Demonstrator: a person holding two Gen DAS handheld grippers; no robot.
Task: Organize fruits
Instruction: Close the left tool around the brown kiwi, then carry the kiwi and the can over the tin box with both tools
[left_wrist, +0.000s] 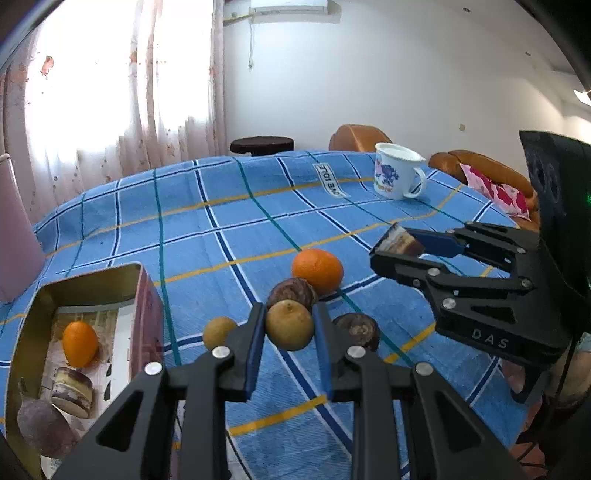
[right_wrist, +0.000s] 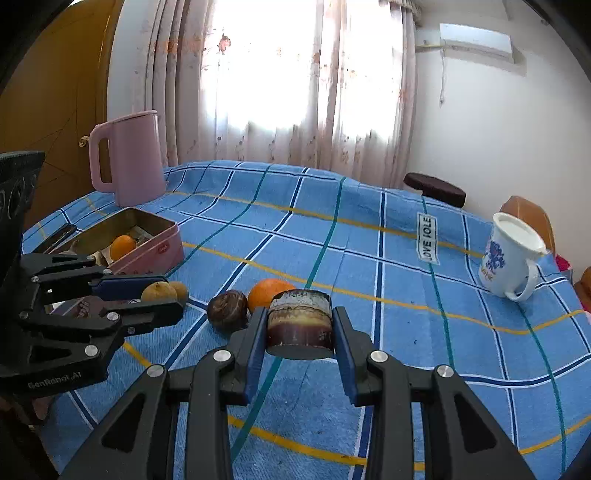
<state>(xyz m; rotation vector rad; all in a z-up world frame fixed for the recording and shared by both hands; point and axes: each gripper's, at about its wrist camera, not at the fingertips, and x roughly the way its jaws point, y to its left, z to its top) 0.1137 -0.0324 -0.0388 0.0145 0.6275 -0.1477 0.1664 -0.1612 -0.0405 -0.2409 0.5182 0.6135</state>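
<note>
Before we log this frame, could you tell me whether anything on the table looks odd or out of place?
Yes: the right gripper holds a brown layered cylinder, more like a cake slice than fruit, and a similar one lies in the pink tin. Nothing looks spilled or tipped over.

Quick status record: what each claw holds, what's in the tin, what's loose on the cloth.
left claw: shut on yellow-brown round fruit
right claw: shut on brown layered cylinder
pink tin: open; holds small orange, a layered cylinder, a dark round fruit
loose on tablecloth: large orange, two dark brown fruits, small yellow fruit
</note>
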